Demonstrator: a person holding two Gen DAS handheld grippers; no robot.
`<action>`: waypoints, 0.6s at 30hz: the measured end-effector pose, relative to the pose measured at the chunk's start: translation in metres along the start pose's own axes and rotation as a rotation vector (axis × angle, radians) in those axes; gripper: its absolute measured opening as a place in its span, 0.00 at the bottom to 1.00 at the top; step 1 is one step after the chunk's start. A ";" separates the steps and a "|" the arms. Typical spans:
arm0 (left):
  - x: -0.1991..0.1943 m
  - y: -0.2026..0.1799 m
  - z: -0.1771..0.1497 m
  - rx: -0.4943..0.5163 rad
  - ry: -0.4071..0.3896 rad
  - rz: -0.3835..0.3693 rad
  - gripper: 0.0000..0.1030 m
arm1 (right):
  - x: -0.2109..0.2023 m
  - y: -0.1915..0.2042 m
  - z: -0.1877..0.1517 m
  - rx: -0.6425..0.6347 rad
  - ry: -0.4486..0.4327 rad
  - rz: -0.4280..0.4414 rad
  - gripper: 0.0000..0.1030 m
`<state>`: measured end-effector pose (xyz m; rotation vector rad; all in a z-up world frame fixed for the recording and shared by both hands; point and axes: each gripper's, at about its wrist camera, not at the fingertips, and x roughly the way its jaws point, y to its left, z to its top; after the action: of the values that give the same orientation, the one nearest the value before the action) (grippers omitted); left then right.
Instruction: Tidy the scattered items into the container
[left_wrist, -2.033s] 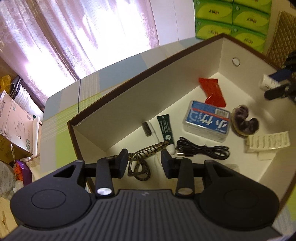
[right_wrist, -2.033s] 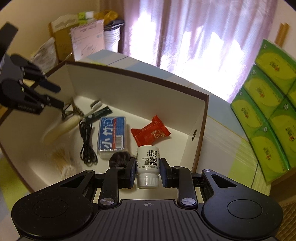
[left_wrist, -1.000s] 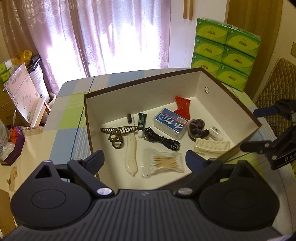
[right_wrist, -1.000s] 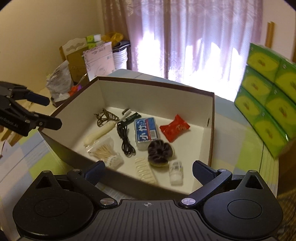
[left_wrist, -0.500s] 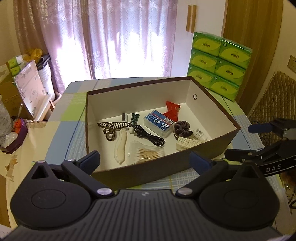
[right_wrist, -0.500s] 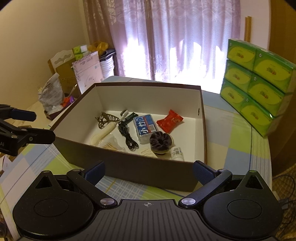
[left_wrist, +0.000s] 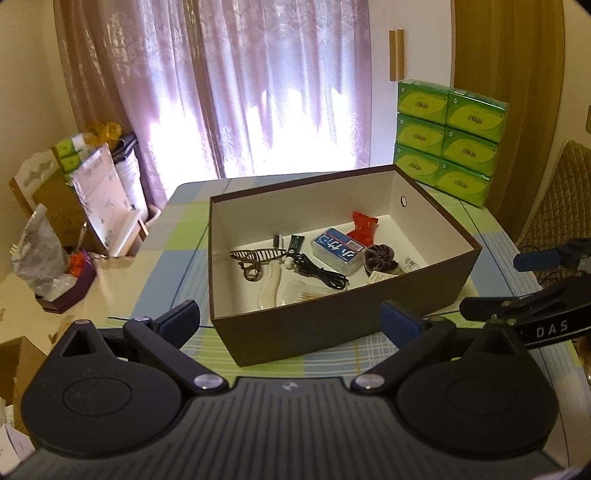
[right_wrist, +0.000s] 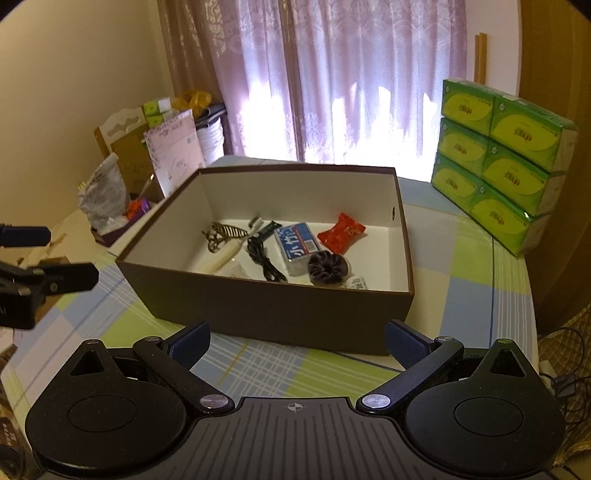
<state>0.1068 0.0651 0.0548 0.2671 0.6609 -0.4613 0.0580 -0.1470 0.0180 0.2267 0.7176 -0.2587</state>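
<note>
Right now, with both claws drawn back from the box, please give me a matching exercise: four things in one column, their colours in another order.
1. snack packet
2. cable
3. tissue pack
4. scrunchie

a. dark brown
b. blue and white
c. red
d. black

Pairs: 1-c, 2-d, 3-b, 4-a

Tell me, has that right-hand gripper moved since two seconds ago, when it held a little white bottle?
Yes. The right gripper has drawn back out of the brown box and now hangs open before its near wall; the bottle lies inside.
</note>
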 end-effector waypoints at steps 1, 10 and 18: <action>-0.003 -0.001 0.000 -0.006 0.004 0.001 0.99 | -0.004 0.001 0.000 0.004 -0.005 -0.003 1.00; -0.027 -0.005 -0.007 -0.065 0.051 0.002 0.99 | -0.031 0.008 -0.001 -0.004 -0.019 -0.009 1.00; -0.045 -0.017 -0.018 -0.076 0.069 0.015 0.99 | -0.047 0.011 -0.006 -0.026 -0.016 0.013 1.00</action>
<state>0.0579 0.0712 0.0682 0.2167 0.7422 -0.4133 0.0237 -0.1279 0.0462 0.2038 0.7030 -0.2384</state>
